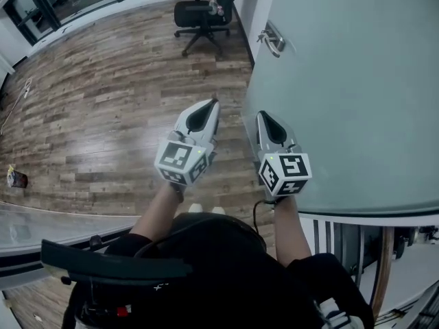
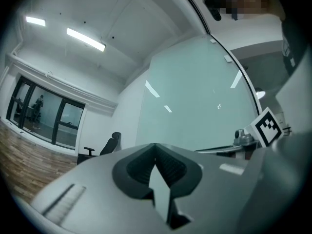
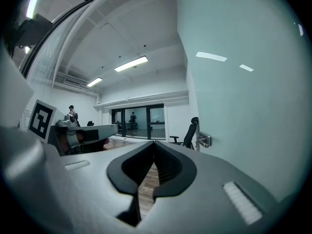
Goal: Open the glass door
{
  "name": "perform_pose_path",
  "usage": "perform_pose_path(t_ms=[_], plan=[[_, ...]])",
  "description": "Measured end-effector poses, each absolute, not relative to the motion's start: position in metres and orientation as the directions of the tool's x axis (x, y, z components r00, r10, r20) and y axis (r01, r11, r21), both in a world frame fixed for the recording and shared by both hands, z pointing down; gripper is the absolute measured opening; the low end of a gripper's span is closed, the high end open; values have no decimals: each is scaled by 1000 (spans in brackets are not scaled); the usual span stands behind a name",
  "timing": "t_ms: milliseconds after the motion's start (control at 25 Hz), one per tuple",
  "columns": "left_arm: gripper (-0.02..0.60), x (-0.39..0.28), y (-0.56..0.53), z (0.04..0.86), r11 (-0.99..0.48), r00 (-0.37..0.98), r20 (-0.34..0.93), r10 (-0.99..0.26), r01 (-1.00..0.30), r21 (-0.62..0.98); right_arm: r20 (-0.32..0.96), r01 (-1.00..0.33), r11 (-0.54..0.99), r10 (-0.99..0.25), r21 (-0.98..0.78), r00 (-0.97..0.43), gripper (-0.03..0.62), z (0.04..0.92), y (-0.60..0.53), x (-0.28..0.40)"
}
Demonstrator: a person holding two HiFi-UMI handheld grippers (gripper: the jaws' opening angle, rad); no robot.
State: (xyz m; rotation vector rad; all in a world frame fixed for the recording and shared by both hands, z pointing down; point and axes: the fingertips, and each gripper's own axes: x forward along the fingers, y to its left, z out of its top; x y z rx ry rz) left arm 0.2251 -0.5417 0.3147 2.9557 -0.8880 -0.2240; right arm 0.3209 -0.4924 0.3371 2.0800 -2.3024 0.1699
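Observation:
The frosted glass door (image 1: 343,81) fills the right of the head view, with its metal handle (image 1: 272,40) near its far edge. My right gripper (image 1: 263,115) is shut and empty, close beside the door's glass face and well short of the handle. My left gripper (image 1: 212,103) hangs over the floor to its left, also shut on nothing. In the right gripper view the handle (image 3: 204,140) shows ahead, right of the closed jaw tips (image 3: 155,143). The left gripper view looks past its closed tips (image 2: 155,145) at the glass door (image 2: 195,101).
A black office chair (image 1: 202,12) stands on the wooden floor (image 1: 103,101) just beyond the door's far edge. Dark-framed windows (image 1: 41,5) line the far wall. A small object (image 1: 15,177) lies on the floor at left. A glass panel (image 1: 41,228) runs behind me at lower left.

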Motion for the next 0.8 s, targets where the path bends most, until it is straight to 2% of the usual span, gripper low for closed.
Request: perform_pose_path(t_ms=[800], plan=[[0,190,-554,324,-859,853,-112,-509,-497,119,109,-994,51,-992,-92,-61,3,337,-491,296]])
